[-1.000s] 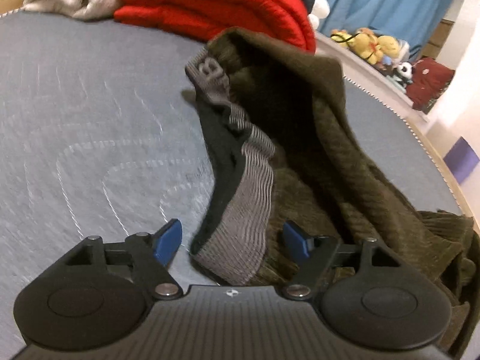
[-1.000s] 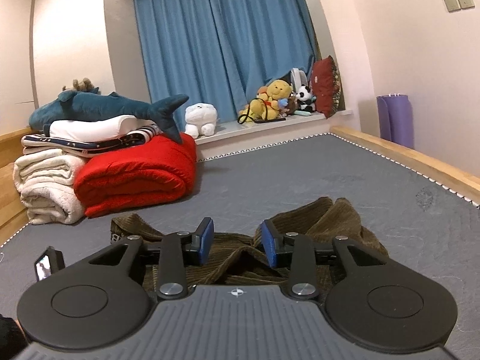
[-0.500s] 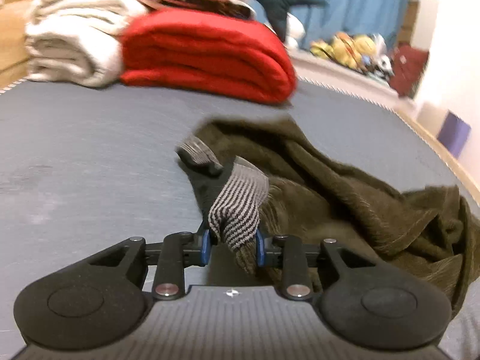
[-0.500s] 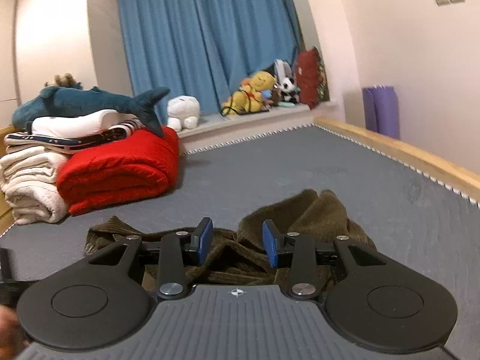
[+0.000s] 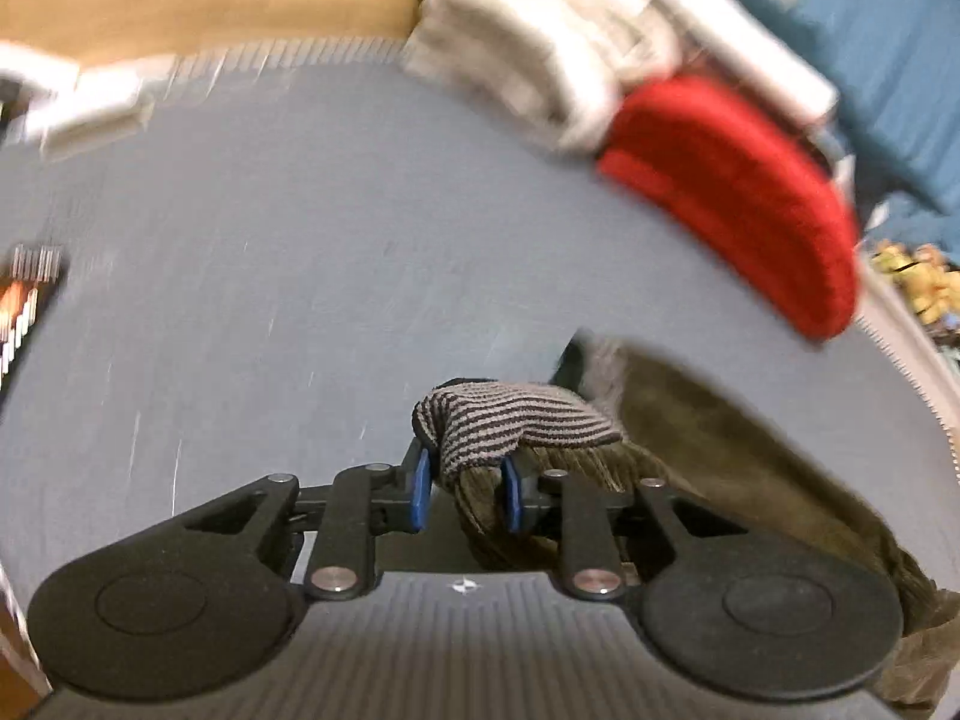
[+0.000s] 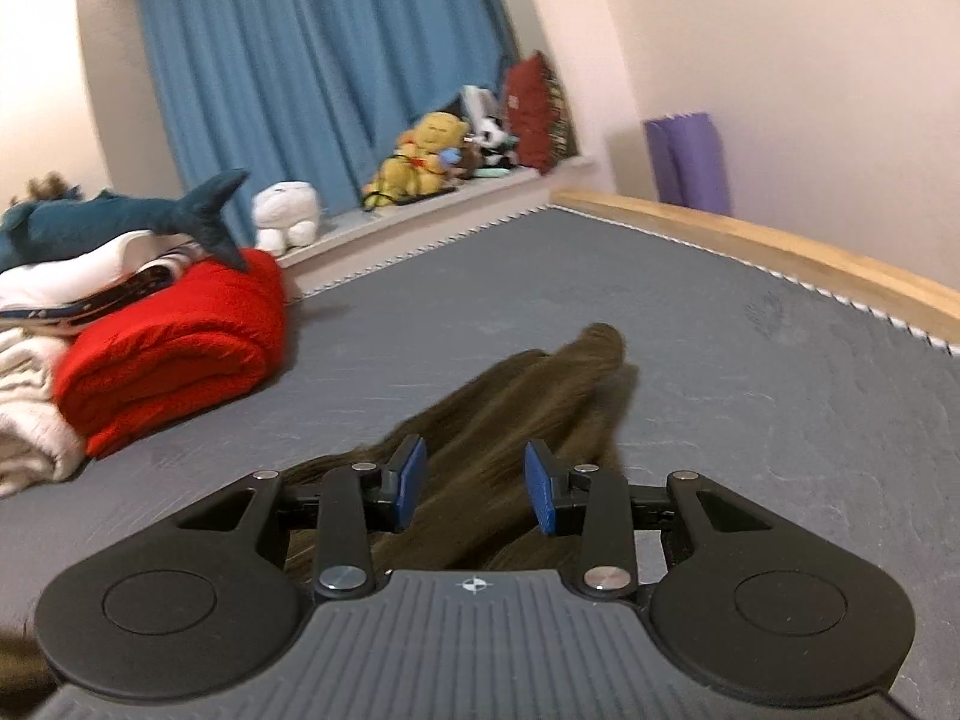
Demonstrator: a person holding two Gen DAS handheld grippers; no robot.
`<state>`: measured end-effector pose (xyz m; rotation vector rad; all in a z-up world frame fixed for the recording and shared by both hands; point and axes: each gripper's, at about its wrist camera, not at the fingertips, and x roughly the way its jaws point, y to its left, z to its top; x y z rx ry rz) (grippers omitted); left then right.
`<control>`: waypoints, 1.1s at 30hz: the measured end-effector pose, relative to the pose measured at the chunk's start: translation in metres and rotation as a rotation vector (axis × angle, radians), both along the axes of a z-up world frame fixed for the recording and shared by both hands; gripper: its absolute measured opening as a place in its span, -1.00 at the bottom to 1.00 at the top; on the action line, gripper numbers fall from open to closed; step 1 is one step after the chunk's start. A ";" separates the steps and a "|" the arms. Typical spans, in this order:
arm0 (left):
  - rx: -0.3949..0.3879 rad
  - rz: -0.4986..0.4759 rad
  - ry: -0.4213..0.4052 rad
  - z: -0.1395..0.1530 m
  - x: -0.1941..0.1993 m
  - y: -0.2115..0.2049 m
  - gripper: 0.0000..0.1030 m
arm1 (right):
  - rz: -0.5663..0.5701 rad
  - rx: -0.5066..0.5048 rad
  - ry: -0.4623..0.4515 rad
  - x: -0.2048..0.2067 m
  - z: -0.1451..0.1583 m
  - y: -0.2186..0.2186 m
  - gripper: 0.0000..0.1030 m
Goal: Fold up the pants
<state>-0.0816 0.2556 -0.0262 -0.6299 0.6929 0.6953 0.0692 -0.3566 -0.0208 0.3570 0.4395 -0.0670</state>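
**Waistband caught, pants pulled off their heap**

On the grey mattress (image 5: pixel 300 228) the olive pants (image 5: pixel 738 468) are no longer a crumpled mound. 1 second ago the left gripper (image 5: pixel 462 489) stood spread on either side of the striped waistband (image 5: pixel 510 420); its jaws have just been closing, and now the blue pads (image 5: pixel 420 489) pinch that ribbed band with olive cloth bunched between them. Half a second ago the band hung slack over the pads; now it stretches taut from the grip, and the cloth trails away to the right in a long strip. The left view has also swung round, blurred, towards the white towels (image 5: pixel 540 54) and red blanket (image 5: pixel 738 198), which suggests a quick sideways pull.

From the right view the pants (image 6: pixel 510 420) have changed from a lumpy pile to a drawn-out band running forward over the mattress (image 6: pixel 750 390). The right gripper (image 6: pixel 474 492) keeps the same part-open gap as before; cloth lies between its pads (image 6: pixel 543 495), but whether they press on it I cannot tell.

My reading: this is the spreading step. With 1 end gripped and tensioned, the pants can be laid flat, and folding proper has not yet begun. A pinch this near the band's edge could slip.
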 end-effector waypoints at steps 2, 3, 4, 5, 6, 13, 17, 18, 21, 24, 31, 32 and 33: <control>-0.045 0.018 0.070 -0.013 0.002 0.000 -0.40 | -0.020 0.010 0.012 0.005 -0.004 -0.007 -0.25; -0.056 0.026 0.093 -0.016 0.003 0.001 -0.32 | -0.029 0.014 0.019 0.008 -0.007 -0.010 -0.27; -0.061 0.041 0.096 -0.017 -0.001 0.004 -0.32 | -0.037 0.022 0.027 0.011 -0.010 -0.014 -0.40; -0.064 0.048 0.089 -0.015 -0.002 0.005 -0.28 | -0.037 0.028 0.033 0.014 -0.012 -0.017 -0.54; -0.059 0.053 0.088 -0.012 -0.002 0.005 -0.19 | -0.035 0.035 0.043 0.018 -0.015 -0.019 -0.59; -0.030 0.067 0.089 -0.004 0.016 -0.004 -0.07 | 0.107 0.141 0.123 0.061 -0.044 -0.015 -0.60; -0.088 0.085 0.104 -0.020 0.018 0.003 -0.16 | 0.216 0.147 0.193 0.089 -0.064 0.010 -0.57; -0.102 0.087 0.107 -0.021 0.018 0.005 -0.20 | 0.233 0.137 0.215 0.097 -0.070 0.018 -0.56; -0.119 0.080 0.111 -0.023 0.017 0.007 -0.22 | 0.207 0.111 0.260 0.116 -0.082 0.031 -0.25; -0.134 0.075 0.104 -0.022 0.015 0.009 -0.22 | 0.176 0.110 0.293 0.131 -0.092 0.038 -0.09; -0.161 0.057 0.097 -0.023 0.013 0.015 -0.36 | 0.122 0.033 0.319 0.145 -0.104 0.051 -0.74; -0.160 0.051 0.094 -0.023 0.012 0.015 -0.39 | 0.115 0.041 0.314 0.144 -0.102 0.049 -0.82; -0.161 0.044 0.089 -0.023 0.011 0.015 -0.42 | 0.112 0.058 0.301 0.141 -0.098 0.047 -0.84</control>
